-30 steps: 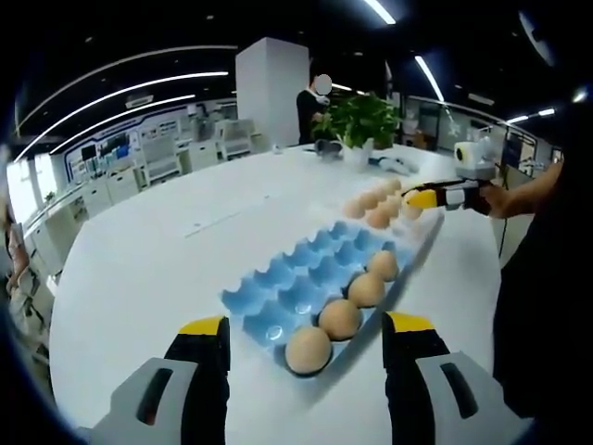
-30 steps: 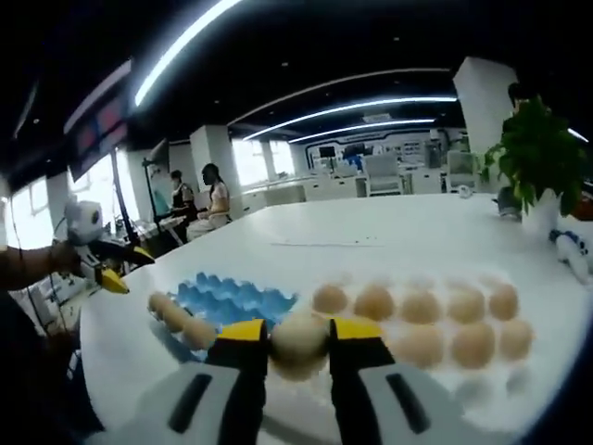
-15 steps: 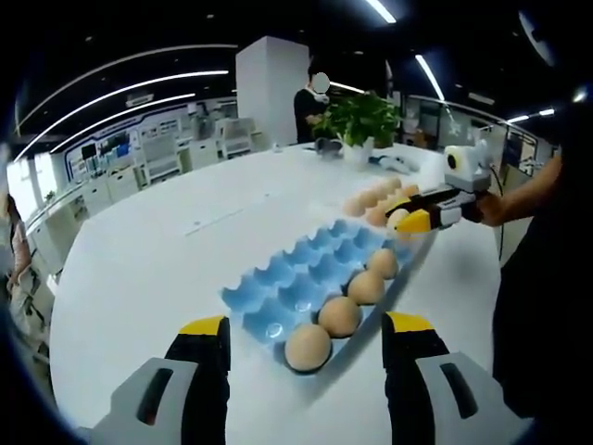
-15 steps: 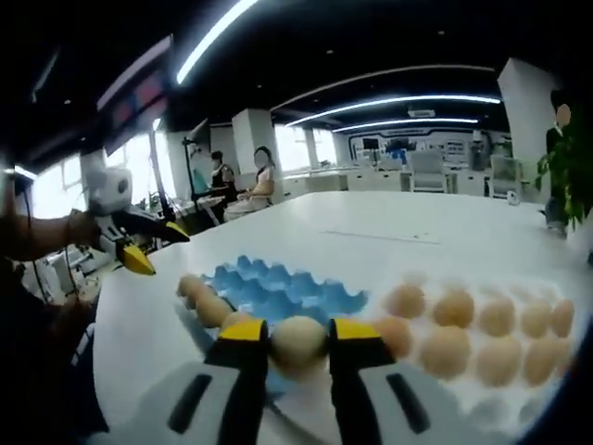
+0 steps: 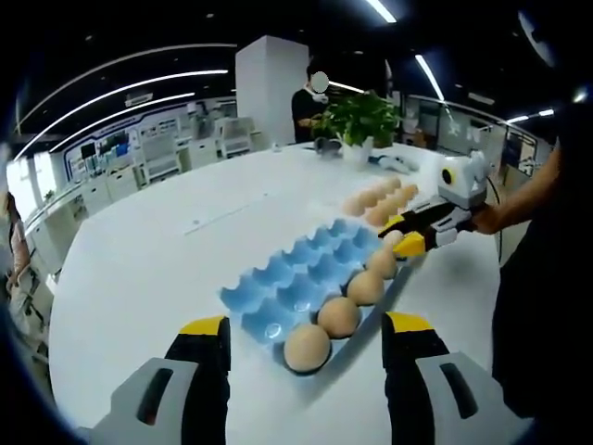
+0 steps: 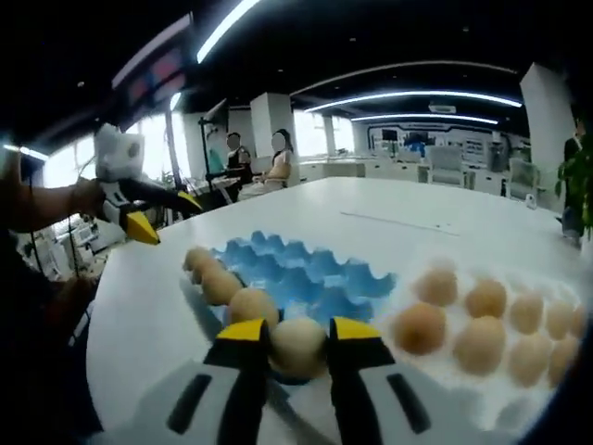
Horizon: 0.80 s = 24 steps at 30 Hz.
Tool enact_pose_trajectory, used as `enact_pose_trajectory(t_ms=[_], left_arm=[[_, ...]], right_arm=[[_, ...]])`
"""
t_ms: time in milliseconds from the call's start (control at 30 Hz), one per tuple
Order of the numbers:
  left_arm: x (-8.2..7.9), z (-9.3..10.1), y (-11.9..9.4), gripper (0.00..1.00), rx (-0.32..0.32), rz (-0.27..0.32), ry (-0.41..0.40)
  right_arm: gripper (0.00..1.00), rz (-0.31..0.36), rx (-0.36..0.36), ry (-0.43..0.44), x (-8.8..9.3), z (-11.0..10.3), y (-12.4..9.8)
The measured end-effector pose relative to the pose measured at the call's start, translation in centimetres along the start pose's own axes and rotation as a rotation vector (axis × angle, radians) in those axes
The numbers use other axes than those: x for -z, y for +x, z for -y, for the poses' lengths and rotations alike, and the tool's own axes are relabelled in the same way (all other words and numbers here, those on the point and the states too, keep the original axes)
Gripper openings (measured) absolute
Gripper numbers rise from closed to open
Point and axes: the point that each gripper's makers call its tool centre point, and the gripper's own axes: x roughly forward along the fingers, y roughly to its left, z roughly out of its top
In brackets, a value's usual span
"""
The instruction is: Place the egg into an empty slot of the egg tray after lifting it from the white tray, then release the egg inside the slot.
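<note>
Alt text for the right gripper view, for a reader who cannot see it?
The right gripper holds an egg between its yellow-tipped jaws, above the near end of a blue egg tray with eggs along one edge. More eggs sit on a white tray beside it.

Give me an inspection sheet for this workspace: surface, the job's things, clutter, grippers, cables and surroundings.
Surface: white table, round-edged, bare around the trays.
Job's things: blue egg tray with four eggs in its near row and the other slots empty; white tray carrying loose eggs; one egg held above the blue egg tray's end.
Clutter: potted plant and small items at the far edge.
Grippers: right gripper shut on the egg; left gripper open, holding nothing.
Cables: nothing seen.
Surroundings: open office with desks, ceiling light strips, a white pillar, people standing and sitting.
</note>
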Motion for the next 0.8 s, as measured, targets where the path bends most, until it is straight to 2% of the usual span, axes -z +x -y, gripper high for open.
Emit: enact_pose_trajectory(t_ms=[233, 800], left_arm=[[-0.13, 0.12, 0.10, 0.67, 0.006, 0.001, 0.003], [-0.42, -0.12, -0.02, 0.66, 0.002, 0.009, 0.008]], right_arm=[[0.26, 0.019, -0.008, -0.071, -0.10, -0.05, 0.20], [0.26, 0.004, -0.021, -0.074, -0.26, -0.06, 0.04]])
